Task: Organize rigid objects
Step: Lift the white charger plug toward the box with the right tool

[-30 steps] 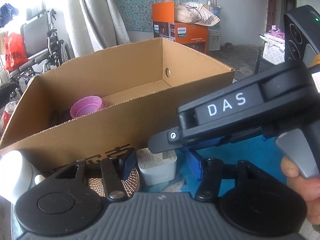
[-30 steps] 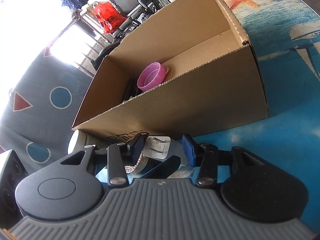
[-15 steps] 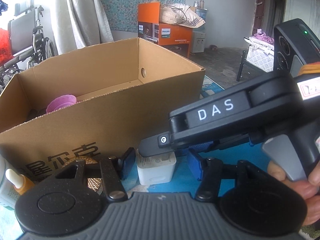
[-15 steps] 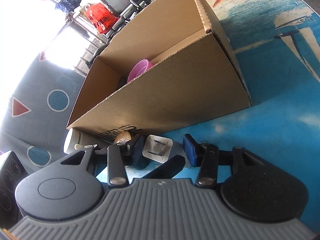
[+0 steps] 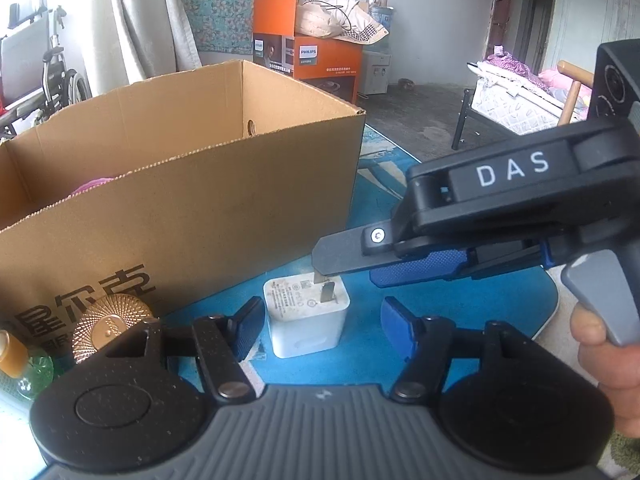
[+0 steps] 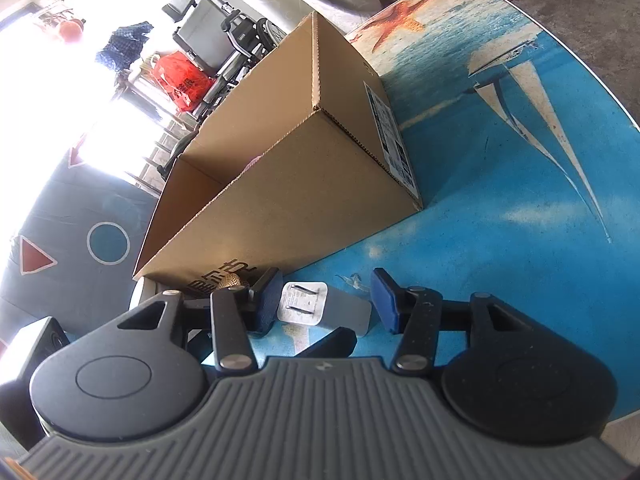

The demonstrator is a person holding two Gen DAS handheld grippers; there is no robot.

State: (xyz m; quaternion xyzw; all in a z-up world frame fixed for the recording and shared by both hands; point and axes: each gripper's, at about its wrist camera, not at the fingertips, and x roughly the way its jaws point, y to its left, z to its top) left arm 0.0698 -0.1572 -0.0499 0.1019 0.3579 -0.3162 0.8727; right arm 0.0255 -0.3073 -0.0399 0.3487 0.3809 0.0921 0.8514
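A white charger plug (image 5: 306,314) stands prongs-up on the blue table, in front of the open cardboard box (image 5: 180,208). My left gripper (image 5: 322,330) straddles the charger. Its jaws are opening and its blue pads (image 5: 250,330) stand clear of the charger's sides. My right gripper (image 5: 348,270) reaches in from the right with one finger over the prongs. In the right wrist view the charger (image 6: 320,306) lies between that gripper's (image 6: 326,302) opening jaws, and its pads (image 6: 384,300) are not pressing. A pink cup (image 5: 90,186) shows just above the box rim.
A gold ribbed disc (image 5: 110,328) and a green bottle with an orange cap (image 5: 22,364) sit at the box's front left. The table edge (image 5: 548,320) curves close on the right, by a person's hand (image 5: 600,344). An orange carton, a wheelchair and a bed stand beyond.
Both pairs of jaws have widened around the charger. The right gripper's finger has slid back to the right across the charger's top. The box now sits further left in the left wrist view.
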